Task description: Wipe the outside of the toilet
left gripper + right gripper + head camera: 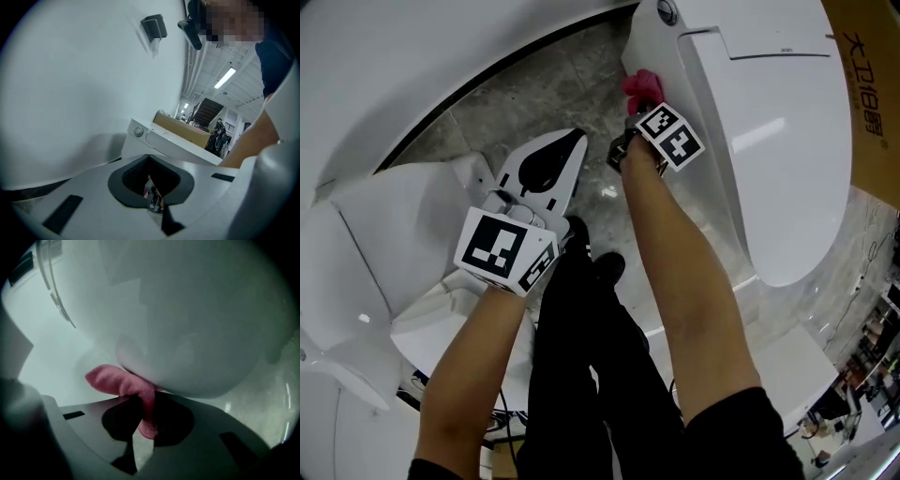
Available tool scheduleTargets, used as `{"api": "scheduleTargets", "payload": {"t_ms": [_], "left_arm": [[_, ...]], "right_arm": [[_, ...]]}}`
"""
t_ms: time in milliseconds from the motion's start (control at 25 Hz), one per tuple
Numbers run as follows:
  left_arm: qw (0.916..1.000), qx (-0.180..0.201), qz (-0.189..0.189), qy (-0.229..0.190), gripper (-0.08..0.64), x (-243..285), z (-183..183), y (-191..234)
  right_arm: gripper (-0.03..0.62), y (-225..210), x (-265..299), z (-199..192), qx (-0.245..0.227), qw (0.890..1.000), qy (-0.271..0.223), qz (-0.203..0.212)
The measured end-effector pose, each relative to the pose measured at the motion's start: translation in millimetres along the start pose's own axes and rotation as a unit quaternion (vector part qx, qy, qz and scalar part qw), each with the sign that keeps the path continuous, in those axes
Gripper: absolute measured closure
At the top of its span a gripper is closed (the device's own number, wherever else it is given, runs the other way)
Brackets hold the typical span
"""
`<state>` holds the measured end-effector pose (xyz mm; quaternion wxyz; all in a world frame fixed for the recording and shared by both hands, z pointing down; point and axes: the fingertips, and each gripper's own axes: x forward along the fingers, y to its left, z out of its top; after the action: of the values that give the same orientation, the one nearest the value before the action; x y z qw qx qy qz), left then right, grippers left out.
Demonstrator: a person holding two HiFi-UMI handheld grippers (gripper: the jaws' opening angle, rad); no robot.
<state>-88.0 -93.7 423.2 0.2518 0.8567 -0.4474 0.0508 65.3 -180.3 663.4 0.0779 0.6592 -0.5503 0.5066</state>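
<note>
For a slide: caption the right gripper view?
Right gripper holds a pink cloth against the toilet's white outer wall.

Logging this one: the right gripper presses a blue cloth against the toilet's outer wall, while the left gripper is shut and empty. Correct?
Not quite: the cloth is pink, not blue, as the right gripper view shows. The right gripper does press it against the outer wall of the toilet, and the left gripper is shut and empty.

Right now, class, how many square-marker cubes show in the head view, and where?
2. One marker cube rides the left tongs, lower left; the other rides the right tongs, which grip the pink cloth against the toilet. None seems hidden.
</note>
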Motion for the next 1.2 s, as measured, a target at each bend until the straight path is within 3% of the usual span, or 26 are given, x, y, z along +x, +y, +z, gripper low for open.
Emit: {"api": "scheduleTargets", "payload": {"t_ms": [680, 960, 1200], "left_arm": [[0.9944, 0.026, -0.085, 0.058, 0.545, 19, -50, -123], [0.9911, 0.028, -0.109, 0.072, 0.545, 22, -67, -170], [0.9901, 0.029, -0.113, 0.077, 0.545, 24, -70, -181]], "right_arm": [[0.525, -148, -119, -50, 0.062, 0.998, -0.002, -0.029], [0.525, -202, -166, -63, 0.047, 0.999, 0.018, -0.018], [0.525, -260, -197, -72, 0.071, 0.995, 0.021, -0.067]]}}
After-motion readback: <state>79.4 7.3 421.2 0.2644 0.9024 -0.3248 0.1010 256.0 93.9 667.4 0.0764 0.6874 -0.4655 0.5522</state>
